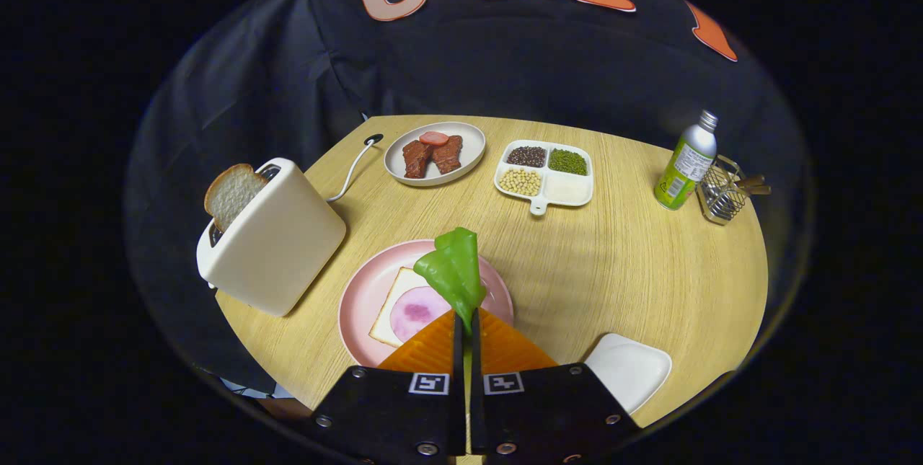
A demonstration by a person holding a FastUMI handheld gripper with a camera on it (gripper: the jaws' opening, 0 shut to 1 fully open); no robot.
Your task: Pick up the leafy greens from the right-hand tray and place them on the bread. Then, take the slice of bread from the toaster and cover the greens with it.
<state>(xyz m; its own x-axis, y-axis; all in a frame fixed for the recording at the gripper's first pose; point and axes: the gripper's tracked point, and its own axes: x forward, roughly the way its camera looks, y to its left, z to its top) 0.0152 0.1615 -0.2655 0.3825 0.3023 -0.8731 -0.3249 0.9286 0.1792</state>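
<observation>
The tool (465, 324) is clamped on the leafy greens (453, 270): its two orange fingers (425, 353) are pressed together with only the lower end of the leaf between them. The rest of the leaf stands up just ahead of the fingertips and folds a little at its top. It hangs over the pink plate (360, 292), above the slice of bread (393, 313) which lies there with a round pink slice of ham (418, 310) on it.

I judge the leaf to be very light, thin and soft. It bends under its own weight, so it will not lie exactly as one wishes when it is let go. The hold at the stem end seems good to me, because there the leaf is thicker and less likely to tear or slip. It should be lowered close to the bread before the fingers part, otherwise it may fall partly off the slice.

The second slice of bread (232, 195) stands in the slot of the white toaster (277, 241), to the left of the plate on the wooden bench (613, 270). It looks porous and light, easy to crush, so I think it is best taken by the upper crust with gentle pressure.

The white tray (631, 368), just to the right of the fingers, has nothing on the part that I can see
</observation>
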